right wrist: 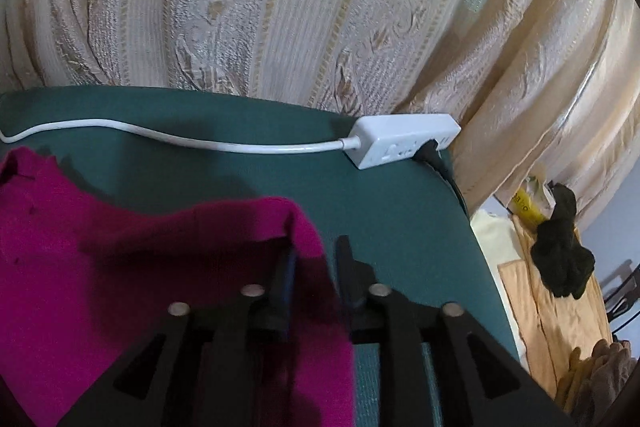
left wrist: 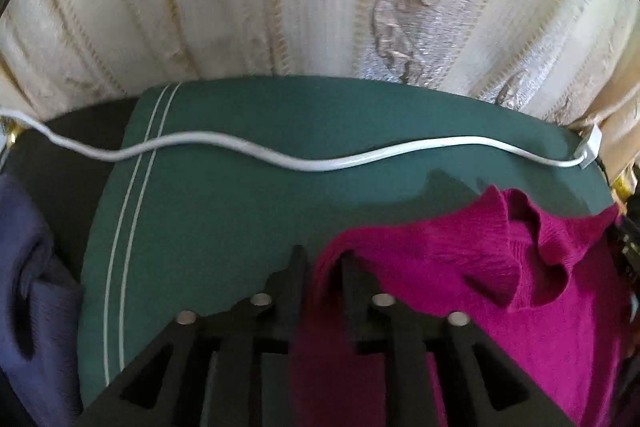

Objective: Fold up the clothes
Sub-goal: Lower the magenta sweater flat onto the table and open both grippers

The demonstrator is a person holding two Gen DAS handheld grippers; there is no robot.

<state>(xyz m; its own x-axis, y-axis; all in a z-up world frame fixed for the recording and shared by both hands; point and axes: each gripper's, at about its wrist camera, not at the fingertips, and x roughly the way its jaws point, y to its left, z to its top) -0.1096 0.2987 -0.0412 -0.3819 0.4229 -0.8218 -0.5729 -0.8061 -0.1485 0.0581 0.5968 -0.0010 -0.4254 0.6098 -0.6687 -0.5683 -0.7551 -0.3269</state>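
Observation:
A magenta knit garment (left wrist: 500, 267) lies rumpled on a green cloth-covered table (left wrist: 240, 195). In the left wrist view my left gripper (left wrist: 322, 259) is shut on the garment's left edge, with pink fabric bunched between its black fingers. In the right wrist view the same magenta garment (right wrist: 120, 259) spreads to the left, and my right gripper (right wrist: 316, 251) is shut on its right corner, the cloth draped over the left finger. The green table (right wrist: 400, 219) shows bare to the right of it.
A white cable (left wrist: 280, 157) runs across the table's back to a white power strip (right wrist: 404, 141) at the back right corner. Cream patterned curtains (right wrist: 280, 7) hang behind. A blue-purple garment (left wrist: 28, 267) lies at the left. Dark clothing (right wrist: 564, 255) sits on a surface to the right.

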